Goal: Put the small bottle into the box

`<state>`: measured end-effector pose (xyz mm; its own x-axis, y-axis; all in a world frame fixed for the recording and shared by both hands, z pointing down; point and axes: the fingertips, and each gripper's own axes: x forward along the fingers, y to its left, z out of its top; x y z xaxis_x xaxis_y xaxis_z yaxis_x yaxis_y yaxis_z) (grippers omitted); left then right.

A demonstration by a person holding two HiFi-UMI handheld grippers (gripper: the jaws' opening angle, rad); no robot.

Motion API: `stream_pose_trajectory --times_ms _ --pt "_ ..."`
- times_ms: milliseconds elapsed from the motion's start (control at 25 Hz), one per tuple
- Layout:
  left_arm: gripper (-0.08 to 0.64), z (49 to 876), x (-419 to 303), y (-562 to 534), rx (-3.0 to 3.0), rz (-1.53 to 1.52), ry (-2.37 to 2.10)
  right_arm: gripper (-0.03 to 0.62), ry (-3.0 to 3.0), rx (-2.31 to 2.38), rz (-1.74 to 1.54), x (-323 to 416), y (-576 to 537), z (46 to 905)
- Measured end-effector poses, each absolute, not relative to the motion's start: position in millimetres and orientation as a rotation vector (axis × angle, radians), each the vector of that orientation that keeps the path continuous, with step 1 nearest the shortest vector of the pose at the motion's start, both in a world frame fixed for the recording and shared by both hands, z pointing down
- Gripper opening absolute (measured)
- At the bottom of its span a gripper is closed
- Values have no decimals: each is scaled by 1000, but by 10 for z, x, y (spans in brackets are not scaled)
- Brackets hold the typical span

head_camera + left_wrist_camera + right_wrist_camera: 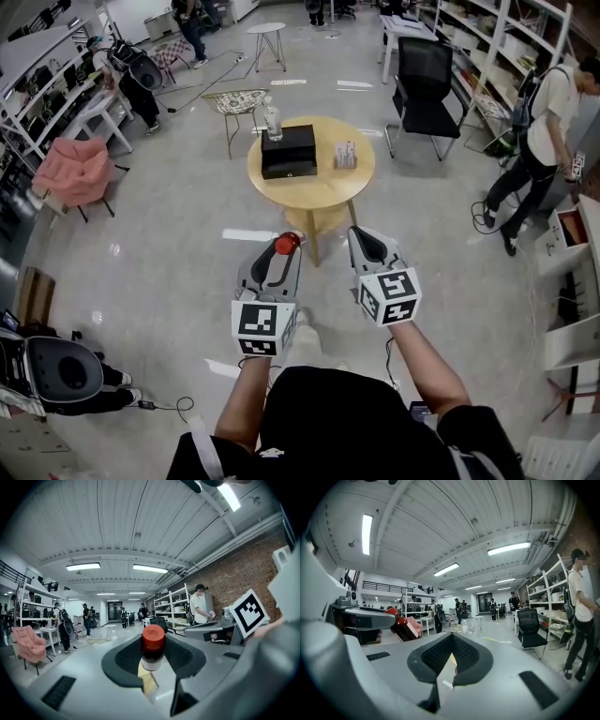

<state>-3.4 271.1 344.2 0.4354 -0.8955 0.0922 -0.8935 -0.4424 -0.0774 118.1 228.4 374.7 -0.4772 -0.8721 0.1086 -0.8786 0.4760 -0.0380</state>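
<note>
A small dark bottle with a red cap [287, 244] stands upright between the jaws of my left gripper [281, 251], which is shut on it. In the left gripper view the bottle [153, 645] fills the gap between the dark pads. My right gripper [367, 246] is level with the left one, shut with nothing in it; its pads [465, 654] meet. The black box [288, 150] lies on the round wooden table [323, 192], well ahead of both grippers. From the right gripper view the held bottle [395, 616] shows at the left.
A clear water bottle [272, 119] stands behind the box, and a small holder [346, 155] sits to its right. A black office chair [422, 80] is beyond the table, a pink chair [73, 169] at left. A person [544, 131] stands by the right-hand shelves.
</note>
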Motion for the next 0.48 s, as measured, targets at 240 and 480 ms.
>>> stream_pose_trajectory --times_ms 240,480 --pt "146 3461 -71 2337 -2666 -183 1648 3 -2624 1556 149 1119 1902 3759" --pt "146 3473 -185 1872 -2670 -180 1680 3 -2628 1528 156 997 1428 3751"
